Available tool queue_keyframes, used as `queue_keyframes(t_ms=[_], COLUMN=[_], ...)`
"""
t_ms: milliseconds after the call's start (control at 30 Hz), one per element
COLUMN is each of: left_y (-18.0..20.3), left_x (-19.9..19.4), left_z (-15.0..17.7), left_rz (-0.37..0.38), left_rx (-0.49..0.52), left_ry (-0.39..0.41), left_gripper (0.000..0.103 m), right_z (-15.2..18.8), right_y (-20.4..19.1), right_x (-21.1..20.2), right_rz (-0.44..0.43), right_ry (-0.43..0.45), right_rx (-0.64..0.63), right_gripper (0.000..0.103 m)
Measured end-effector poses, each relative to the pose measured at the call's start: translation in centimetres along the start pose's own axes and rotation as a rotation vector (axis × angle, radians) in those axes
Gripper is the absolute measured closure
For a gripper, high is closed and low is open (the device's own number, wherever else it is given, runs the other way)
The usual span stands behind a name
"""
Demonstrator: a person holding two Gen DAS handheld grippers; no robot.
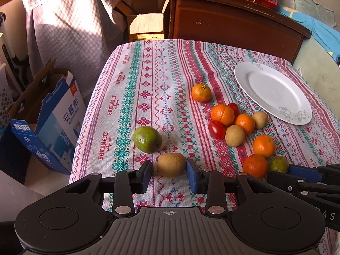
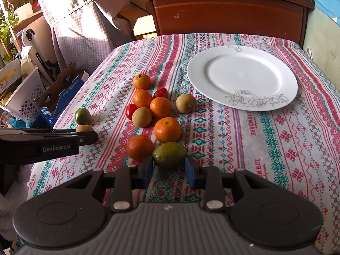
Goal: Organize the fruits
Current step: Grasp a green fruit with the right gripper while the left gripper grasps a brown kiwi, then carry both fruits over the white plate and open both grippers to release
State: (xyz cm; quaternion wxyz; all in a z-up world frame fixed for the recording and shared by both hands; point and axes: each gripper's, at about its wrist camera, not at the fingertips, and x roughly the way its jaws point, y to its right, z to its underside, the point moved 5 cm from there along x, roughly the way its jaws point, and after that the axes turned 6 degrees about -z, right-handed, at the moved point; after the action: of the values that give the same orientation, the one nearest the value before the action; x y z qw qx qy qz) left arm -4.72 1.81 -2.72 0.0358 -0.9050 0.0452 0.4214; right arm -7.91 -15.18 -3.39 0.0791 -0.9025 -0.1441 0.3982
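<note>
In the left wrist view, my left gripper (image 1: 169,171) is open around a brown kiwi (image 1: 171,165) on the tablecloth; its right pad touches the kiwi and a small gap shows on the left. A green fruit (image 1: 147,139) lies just beyond. In the right wrist view, my right gripper (image 2: 169,165) is open around a green-yellow fruit (image 2: 169,154), jaws close on both sides. Several oranges (image 2: 167,129), kiwis (image 2: 142,117) and two red tomatoes (image 2: 131,110) lie in a cluster. A white plate (image 2: 242,76) sits empty at the far right.
The table wears a patterned cloth (image 2: 276,140). A wooden cabinet (image 2: 229,10) stands behind it. Cardboard boxes (image 1: 46,119) and a white basket (image 2: 23,97) stand on the floor past the table's left edge. The left gripper's body (image 2: 42,144) reaches in from the left.
</note>
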Motion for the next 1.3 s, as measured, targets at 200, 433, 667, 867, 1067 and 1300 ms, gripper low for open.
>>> queue_keyframes(t_ms=[200,433,667,867,1067,1300], left_y=[0.4,1.4,3.4,5.5,8.8,11.6], left_x=[-0.5,-2.0,-3.0,-2.7,-1.0,2.4], left_z=[-0.6,-2.4,-5.7,-8.8,-11.1,-11.5], left_rz=[0.011,0.051,0.098,0.145,0.221,0.273], left_rx=[-0.013,-0.023,-0.019,-0.002,0.059,0.081], left_ry=[0.016,0.074,0.131,0.152,0.157,0.094], left_gripper=[0.076,0.077,0.076,0.076,0.076,0.076], right_z=[-0.7,-3.0,-6.1,-8.7,-9.3,-8.9], right_y=[-0.2,0.3,2.0,4.4,8.4,10.8], right_x=[-0.7,-2.3,-4.0,-4.9,-3.7,-1.6], right_rz=[-0.015,-0.034,-0.004,0.039,0.078,0.095], right_ry=[0.032,0.099,0.166,0.211,0.186,0.142], right_rx=[-0.002,0.026,0.034,0.041,0.137,0.200], right_gripper=[0.071,0.071,0.071,0.071,0.071,0.071])
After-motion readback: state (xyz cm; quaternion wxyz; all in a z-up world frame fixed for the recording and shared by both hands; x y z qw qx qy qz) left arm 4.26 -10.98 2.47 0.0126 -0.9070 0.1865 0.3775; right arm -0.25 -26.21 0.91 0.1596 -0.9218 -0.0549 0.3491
